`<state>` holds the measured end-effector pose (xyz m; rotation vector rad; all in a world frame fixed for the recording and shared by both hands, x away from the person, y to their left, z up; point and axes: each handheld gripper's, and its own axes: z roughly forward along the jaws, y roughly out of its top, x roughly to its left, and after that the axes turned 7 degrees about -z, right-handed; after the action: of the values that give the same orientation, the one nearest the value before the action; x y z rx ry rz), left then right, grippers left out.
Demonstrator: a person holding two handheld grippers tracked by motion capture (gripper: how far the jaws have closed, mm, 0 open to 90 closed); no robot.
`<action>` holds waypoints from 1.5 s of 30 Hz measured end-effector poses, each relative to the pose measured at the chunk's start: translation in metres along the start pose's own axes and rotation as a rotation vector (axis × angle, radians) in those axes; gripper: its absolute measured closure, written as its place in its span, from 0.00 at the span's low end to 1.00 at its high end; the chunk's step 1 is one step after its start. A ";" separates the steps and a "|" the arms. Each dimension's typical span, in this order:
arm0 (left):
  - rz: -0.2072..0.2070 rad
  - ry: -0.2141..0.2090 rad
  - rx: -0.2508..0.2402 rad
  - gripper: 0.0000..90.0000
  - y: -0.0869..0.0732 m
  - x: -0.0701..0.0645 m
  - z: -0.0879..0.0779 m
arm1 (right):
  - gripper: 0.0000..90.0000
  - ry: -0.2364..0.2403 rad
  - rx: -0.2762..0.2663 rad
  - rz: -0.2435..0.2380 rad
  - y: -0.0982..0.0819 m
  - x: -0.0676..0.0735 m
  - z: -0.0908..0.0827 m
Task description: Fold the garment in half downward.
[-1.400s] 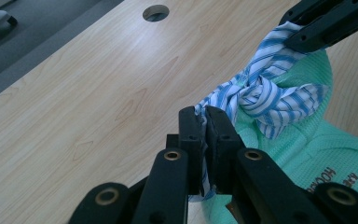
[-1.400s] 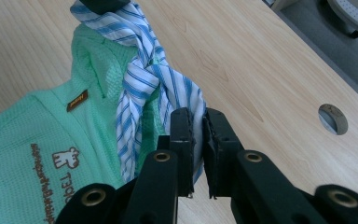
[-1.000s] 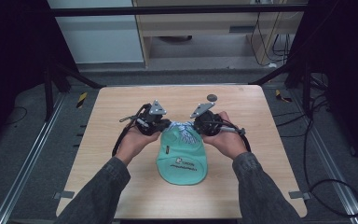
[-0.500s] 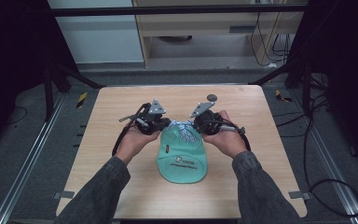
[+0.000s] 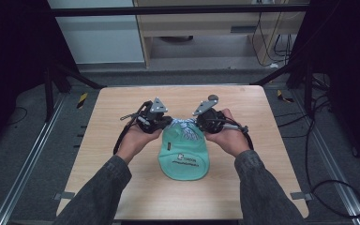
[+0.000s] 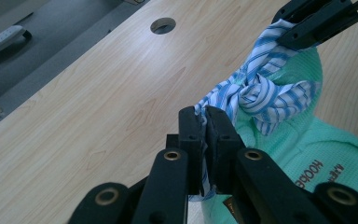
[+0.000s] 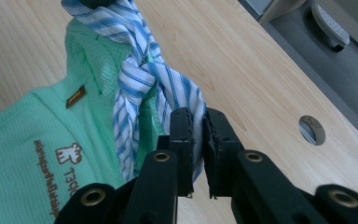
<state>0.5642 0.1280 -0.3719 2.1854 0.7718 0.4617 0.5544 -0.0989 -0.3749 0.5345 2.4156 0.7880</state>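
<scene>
Striped cloth strip, knotted at far end of green garment on worktop. Long axis runs side to side between claws. Left claw clamps one tail; right claw clamps other. Knot midway, equally near both; outward pull likely tightens it.

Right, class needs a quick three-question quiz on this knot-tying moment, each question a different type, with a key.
1. True or false: the left gripper is shut on the striped cloth.
2. What does the striped cloth lie on? A) a green bag B) a plate C) a book
3. Fill in: the middle of the striped cloth, between the left gripper and the right gripper, is twisted into a ____.

Key: 1 true; 2 A; 3 knot
</scene>
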 end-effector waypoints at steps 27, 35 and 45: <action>0.009 0.023 -0.011 0.95 0.007 0.006 0.001 | 0.91 -0.022 0.002 -0.014 0.007 -0.006 0.003; 0.026 0.025 0.021 0.95 0.009 0.013 0.018 | 0.91 -0.010 0.015 0.004 0.000 -0.016 0.019; 0.045 0.052 -0.001 0.95 0.005 0.003 0.027 | 0.91 -0.016 0.009 -0.003 -0.010 -0.014 0.024</action>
<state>0.5828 0.1127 -0.3848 2.2013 0.7518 0.5437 0.5770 -0.1038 -0.3925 0.5387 2.4065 0.7690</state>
